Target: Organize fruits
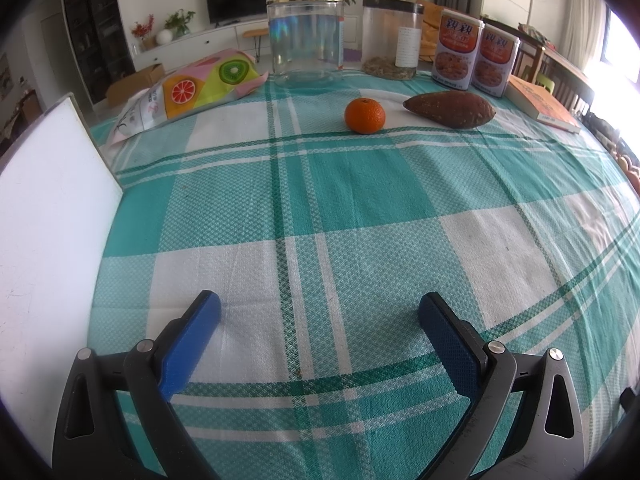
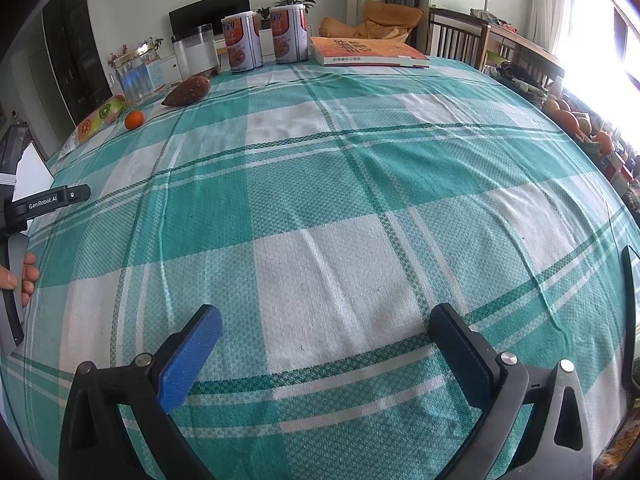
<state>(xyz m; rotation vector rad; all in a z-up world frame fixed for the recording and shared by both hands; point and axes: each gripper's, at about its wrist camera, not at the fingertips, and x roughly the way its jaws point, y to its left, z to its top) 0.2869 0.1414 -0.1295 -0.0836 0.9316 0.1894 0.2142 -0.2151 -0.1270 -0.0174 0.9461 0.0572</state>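
Note:
A small orange mandarin (image 1: 364, 116) lies on the green-and-white checked tablecloth (image 1: 360, 208), far ahead of my left gripper (image 1: 318, 312). A brown sweet potato (image 1: 450, 110) lies just right of it. My left gripper is open and empty, low over the cloth near the front edge. My right gripper (image 2: 326, 326) is open and empty too, over the cloth. In the right wrist view the mandarin (image 2: 133, 119) and sweet potato (image 2: 188, 91) sit far off at the upper left.
A clear jar with gold lid (image 1: 306, 38), a second jar (image 1: 392, 38), two cans (image 1: 476, 54), a book (image 1: 542, 104) and a fruit-print bag (image 1: 188, 92) line the far side. A white board (image 1: 48, 216) stands at left. More oranges (image 2: 576, 122) lie beyond the table's right edge.

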